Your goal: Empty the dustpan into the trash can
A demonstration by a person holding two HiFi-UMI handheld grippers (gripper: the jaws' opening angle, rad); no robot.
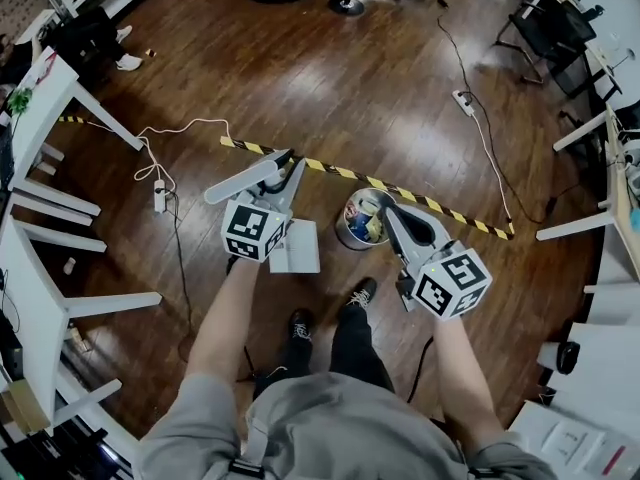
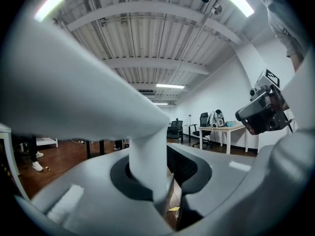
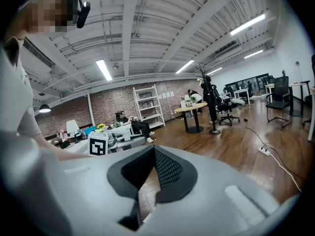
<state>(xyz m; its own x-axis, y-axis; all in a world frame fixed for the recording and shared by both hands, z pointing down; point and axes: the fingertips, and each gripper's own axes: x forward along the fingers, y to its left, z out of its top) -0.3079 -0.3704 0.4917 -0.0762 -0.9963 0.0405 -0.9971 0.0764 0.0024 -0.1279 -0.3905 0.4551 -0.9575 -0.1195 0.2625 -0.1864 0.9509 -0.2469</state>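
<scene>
Overhead, I saw my left gripper [image 1: 285, 173] holding the dustpan [image 1: 298, 248] by its handle [image 1: 243, 180], just beside the trash can [image 1: 347, 230]. In the left gripper view, its jaws pinched that handle. In the right gripper view, my right gripper [image 3: 153, 147] had its tips pressed together, empty.

My left claw [image 1: 285, 173] and my right claw [image 1: 393, 211]: pale grey with black pads; their cubes [image 1: 252, 231] bear black-and-white squares. Dustpan [image 1: 297, 248]: light grey, whitish handle. Trash can [image 1: 346, 232]: silvery, multicoloured contents. Floor [image 1: 330, 78]: dark brown wood planks. Tape [image 1: 400, 192]: yellow-and-black stripes. Bench [image 1: 42, 100]: white.
</scene>
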